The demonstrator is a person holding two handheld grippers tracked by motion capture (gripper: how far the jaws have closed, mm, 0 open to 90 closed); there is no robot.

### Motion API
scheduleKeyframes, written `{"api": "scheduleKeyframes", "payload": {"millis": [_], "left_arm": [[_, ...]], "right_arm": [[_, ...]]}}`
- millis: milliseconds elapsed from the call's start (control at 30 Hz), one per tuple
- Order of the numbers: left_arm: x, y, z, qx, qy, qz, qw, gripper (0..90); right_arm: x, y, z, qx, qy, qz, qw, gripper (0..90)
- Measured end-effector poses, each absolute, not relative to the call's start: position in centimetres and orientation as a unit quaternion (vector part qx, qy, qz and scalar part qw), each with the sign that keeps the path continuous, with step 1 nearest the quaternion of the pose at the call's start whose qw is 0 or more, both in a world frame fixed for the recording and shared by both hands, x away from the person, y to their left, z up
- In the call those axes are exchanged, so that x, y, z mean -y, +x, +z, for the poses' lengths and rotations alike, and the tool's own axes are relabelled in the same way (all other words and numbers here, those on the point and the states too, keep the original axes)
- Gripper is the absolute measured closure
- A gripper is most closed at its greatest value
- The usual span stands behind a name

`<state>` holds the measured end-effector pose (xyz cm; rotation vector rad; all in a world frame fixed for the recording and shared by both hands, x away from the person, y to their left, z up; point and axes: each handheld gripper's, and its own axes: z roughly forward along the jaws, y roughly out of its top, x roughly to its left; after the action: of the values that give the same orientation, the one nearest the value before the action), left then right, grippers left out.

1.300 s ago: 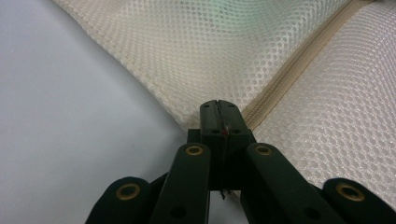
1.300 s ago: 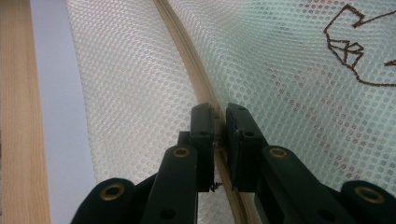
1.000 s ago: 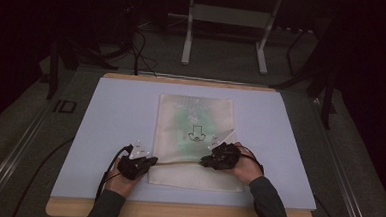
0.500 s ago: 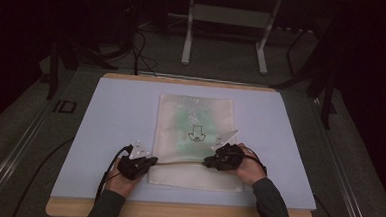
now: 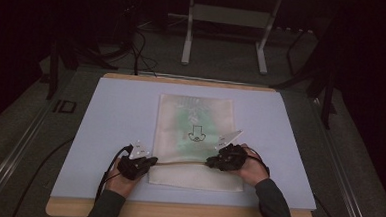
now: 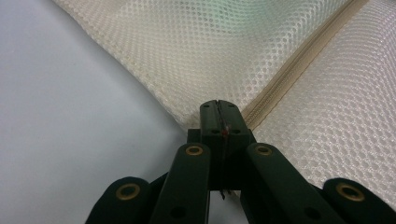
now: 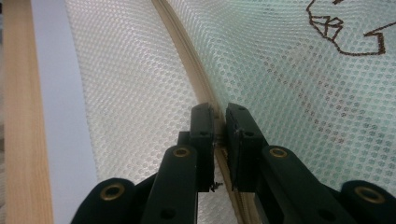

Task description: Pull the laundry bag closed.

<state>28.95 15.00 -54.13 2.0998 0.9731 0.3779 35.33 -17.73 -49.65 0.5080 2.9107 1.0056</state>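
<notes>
While your left tongs (image 6: 218,122) pinch the cream mesh zip bag (image 5: 194,122) at its zipper's (image 6: 299,65) end and your right tongs (image 7: 219,126) clamp that zipper's pull, draw it steadily along the bag on the surface (image 5: 105,124).

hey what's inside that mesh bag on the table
Through the cream mesh bag a pale green item shows faintly. The mesh blurs its shape, so what it is cannot be told.

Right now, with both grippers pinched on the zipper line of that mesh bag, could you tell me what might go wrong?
1. The right gripper pinches the zipper with mesh beside it; the netting could snag.
2. The left gripper holds the mesh bag by a thin corner; it could slip out.
</notes>
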Motion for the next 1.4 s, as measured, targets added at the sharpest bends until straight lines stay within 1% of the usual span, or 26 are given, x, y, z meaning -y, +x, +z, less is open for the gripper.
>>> {"api": "scheduleKeyframes", "payload": {"millis": [267, 1400], "left_arm": [[-15.0, 29.0, -54.1, -0.382, 0.825, 0.148, 0.388, 89.6], [-15.0, 29.0, -54.1, -0.382, 0.825, 0.147, 0.389, 89.5]], "right_arm": [[17.8, 35.3, -49.8, -0.932, 0.163, 0.322, 0.011, 82.3], [21.1, 35.2, -50.6, -0.928, 0.196, 0.318, 0.009, 82.2]]}}
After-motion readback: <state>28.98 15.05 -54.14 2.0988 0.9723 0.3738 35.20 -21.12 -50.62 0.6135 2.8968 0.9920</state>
